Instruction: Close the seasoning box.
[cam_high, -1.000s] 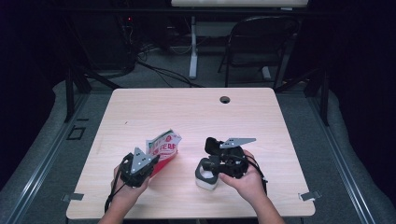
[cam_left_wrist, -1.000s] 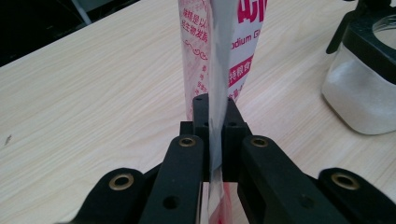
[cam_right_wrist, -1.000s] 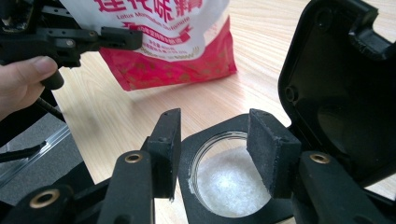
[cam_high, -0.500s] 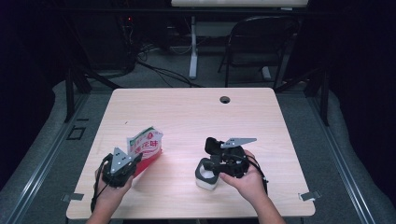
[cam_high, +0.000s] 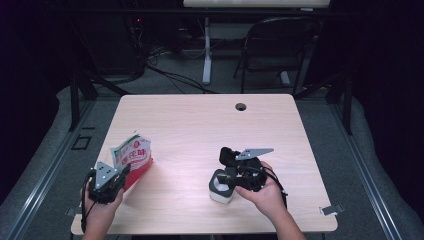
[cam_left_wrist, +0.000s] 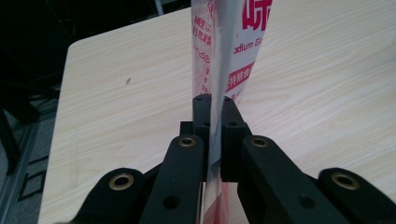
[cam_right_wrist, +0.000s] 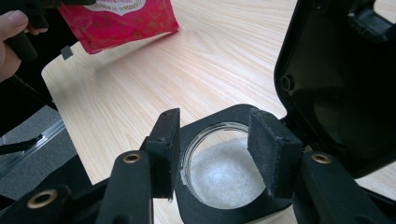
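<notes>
A red and white printed pouch stands upright near the table's left front, and my left gripper is shut on its lower edge. In the left gripper view the pouch is pinched flat between the pads of that gripper. My right gripper is shut on a small white container at the front middle. In the right gripper view the gripper clasps the black collar. The container's mouth shows white powder inside. Its black hinged lid stands flipped up. The pouch is at the top left.
The wooden table has a round cable hole near its far edge. A folding chair and cables stand on the floor beyond it. The left hand is close to the table's left front corner.
The left gripper has carried the pouch leftward, away from the container and toward the table's left edge. The right gripper and the container have stayed in place.
</notes>
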